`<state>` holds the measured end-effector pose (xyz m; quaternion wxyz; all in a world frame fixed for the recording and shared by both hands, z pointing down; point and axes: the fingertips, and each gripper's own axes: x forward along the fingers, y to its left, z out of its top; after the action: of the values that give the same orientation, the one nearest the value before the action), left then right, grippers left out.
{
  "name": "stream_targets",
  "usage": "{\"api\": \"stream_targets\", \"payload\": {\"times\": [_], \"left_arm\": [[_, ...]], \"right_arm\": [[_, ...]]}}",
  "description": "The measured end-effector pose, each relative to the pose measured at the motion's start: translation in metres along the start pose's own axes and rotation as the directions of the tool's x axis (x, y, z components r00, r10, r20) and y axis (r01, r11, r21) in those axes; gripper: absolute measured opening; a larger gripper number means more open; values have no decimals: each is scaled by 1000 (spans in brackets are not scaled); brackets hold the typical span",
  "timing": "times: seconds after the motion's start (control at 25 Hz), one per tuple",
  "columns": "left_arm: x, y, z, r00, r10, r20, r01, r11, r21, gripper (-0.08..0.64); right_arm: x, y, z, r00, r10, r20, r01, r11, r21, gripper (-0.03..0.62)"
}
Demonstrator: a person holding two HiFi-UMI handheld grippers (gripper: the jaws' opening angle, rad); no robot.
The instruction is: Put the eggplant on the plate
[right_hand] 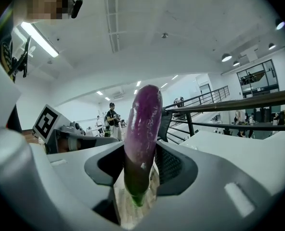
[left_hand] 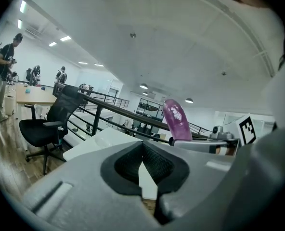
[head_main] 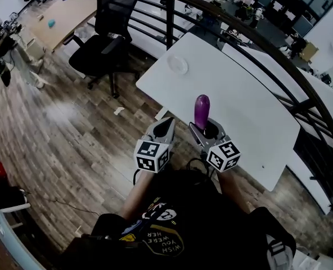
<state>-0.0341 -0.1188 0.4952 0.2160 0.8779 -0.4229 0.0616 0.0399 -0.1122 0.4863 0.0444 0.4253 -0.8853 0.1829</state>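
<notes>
A purple eggplant (head_main: 202,111) stands upright in my right gripper (head_main: 206,129), whose jaws are shut on its lower part; in the right gripper view the eggplant (right_hand: 142,134) fills the middle, green stem end down. My left gripper (head_main: 165,127) is beside it on the left, its jaws shut with nothing between them (left_hand: 143,170); the eggplant (left_hand: 176,121) shows to its right. A clear plate (head_main: 178,64) lies near the far left corner of the white table (head_main: 234,111), well ahead of both grippers.
A black office chair (head_main: 110,32) stands left of the table on the wood floor. A dark curved railing (head_main: 251,44) runs behind the table. The person's torso in a dark printed shirt (head_main: 172,229) fills the bottom. People stand at desks far off.
</notes>
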Motion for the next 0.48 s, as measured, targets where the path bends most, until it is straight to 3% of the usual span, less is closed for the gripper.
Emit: {"api": "stream_targets", "payload": {"times": [0.16,0.48], "left_arm": [[13,36,11,1000,-29,-11,29,1000,-8,5],[52,93,25,999,-16,-46,14,999,-40,5]], "right_arm": [[33,-2,2,999,-33,-1,33,999,-2,182],[93,-34,8,998,-46,-49,48,999,26,181]]}}
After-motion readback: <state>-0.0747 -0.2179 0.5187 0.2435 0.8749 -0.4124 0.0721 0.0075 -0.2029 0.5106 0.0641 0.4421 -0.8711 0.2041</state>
